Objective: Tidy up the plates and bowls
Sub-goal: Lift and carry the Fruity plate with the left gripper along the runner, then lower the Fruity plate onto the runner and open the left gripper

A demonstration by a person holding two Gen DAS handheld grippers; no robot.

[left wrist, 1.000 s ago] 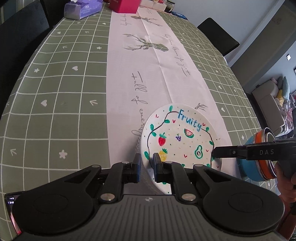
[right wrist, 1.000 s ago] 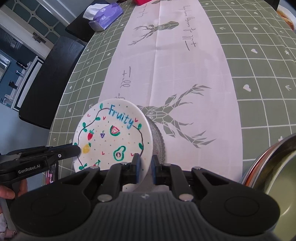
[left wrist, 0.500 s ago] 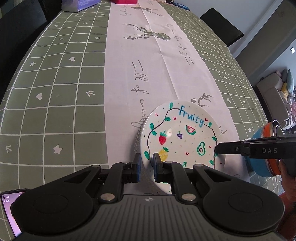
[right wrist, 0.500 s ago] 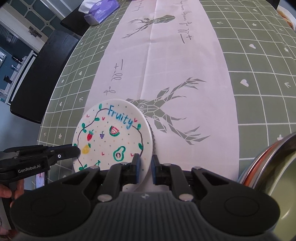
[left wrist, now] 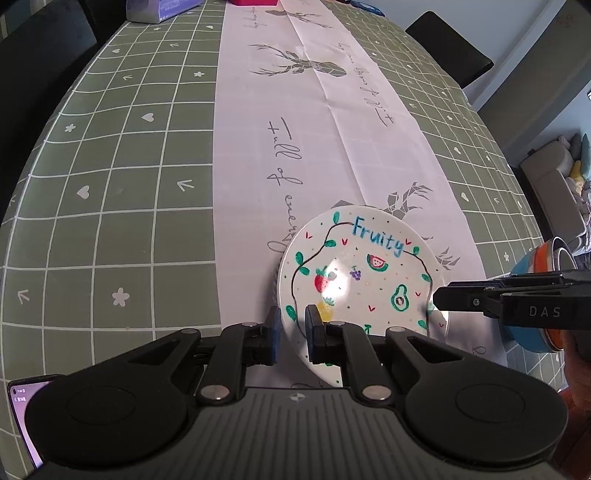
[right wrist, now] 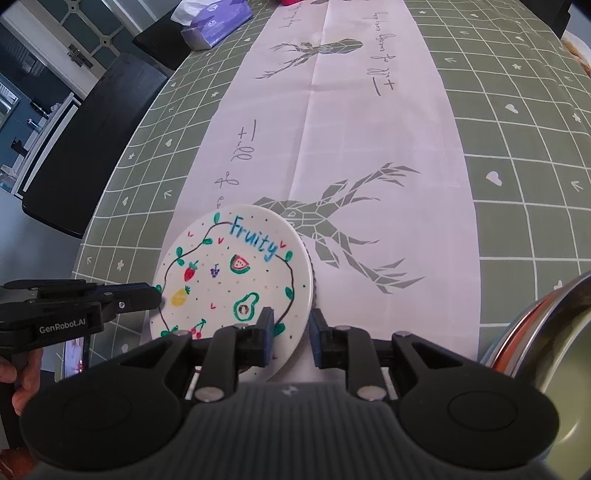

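A white plate (left wrist: 358, 280) painted with fruits and the word "Fruity" lies over the pale table runner (left wrist: 314, 122), and a grey ribbed edge (right wrist: 313, 275) shows under it. My left gripper (left wrist: 293, 330) is shut on the plate's near-left rim. From the opposite side, my right gripper (right wrist: 291, 332) straddles the plate (right wrist: 236, 273) rim. Its jaws are opening, and the right pad stands clear of the edge. Each gripper's tip shows in the other's view: the right gripper (left wrist: 443, 297) and the left gripper (right wrist: 147, 295).
A stack of bowls, blue and orange outside (left wrist: 535, 266) and metal-rimmed (right wrist: 535, 332), sits just right of the plate. A phone (left wrist: 26, 406) lies at the table's near edge. A tissue pack (right wrist: 218, 22) and black chairs (right wrist: 92, 140) are farther off. A hand (right wrist: 22, 384) holds the left gripper.
The right gripper's jaws have parted from the plate's rim. The left gripper keeps its hold, and the plate stays in place.
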